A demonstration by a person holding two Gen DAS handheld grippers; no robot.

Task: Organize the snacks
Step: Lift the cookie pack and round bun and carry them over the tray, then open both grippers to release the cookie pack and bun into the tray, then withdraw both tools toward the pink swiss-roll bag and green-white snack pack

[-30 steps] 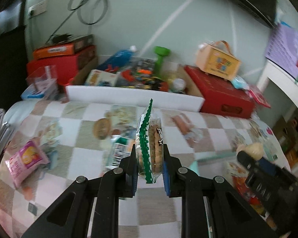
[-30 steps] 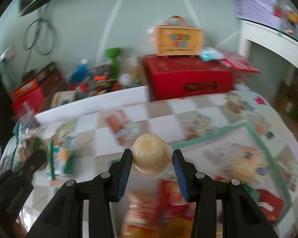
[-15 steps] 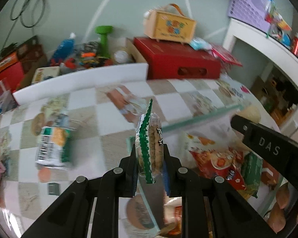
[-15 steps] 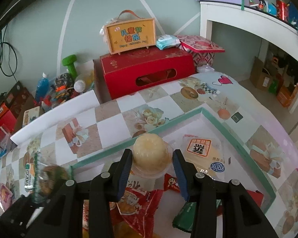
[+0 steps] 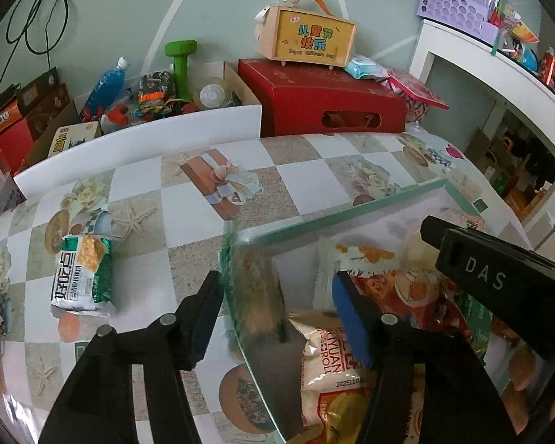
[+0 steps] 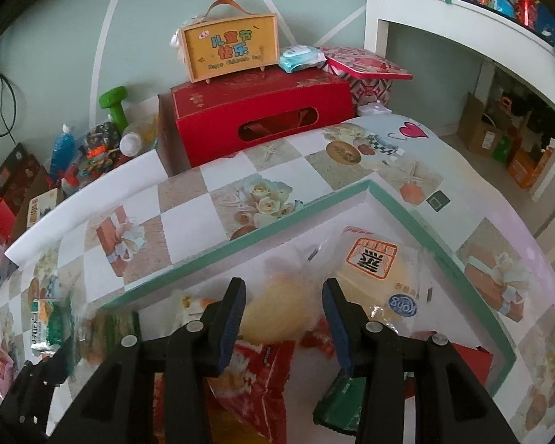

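Jaws of the left gripper [image 5: 277, 314] are opening and stand wide; the green-edged biscuit pack [image 5: 253, 296] they clamped a second ago is loose between them, blurred, tipping over the near corner of the green-rimmed tray [image 5: 351, 211]. Judgement: release is under way and the pack should land among the snacks already in the tray.

Jaws of the right gripper [image 6: 283, 318] are opening slightly; the pale yellow jelly cup [image 6: 277, 307], held firmly half a second ago, sits blurred between the pads, and whether they touch it cannot be told. It hangs above the tray's centre [image 6: 418, 222], over a red packet [image 6: 255, 373] and beside a wrapped cake [image 6: 373, 270]. Both items have been carried from over the open cloth to over the tray.

Outward, centre left of the left-wrist frame, a green-and-white snack packet [image 5: 83, 270] lies on the checked surface [image 5: 188, 222], outside the tray and, by judgement, awaiting collection. Beyond the surface, at upper centre, a red box [image 5: 322, 100] carries a yellow gift case [image 5: 307, 39].
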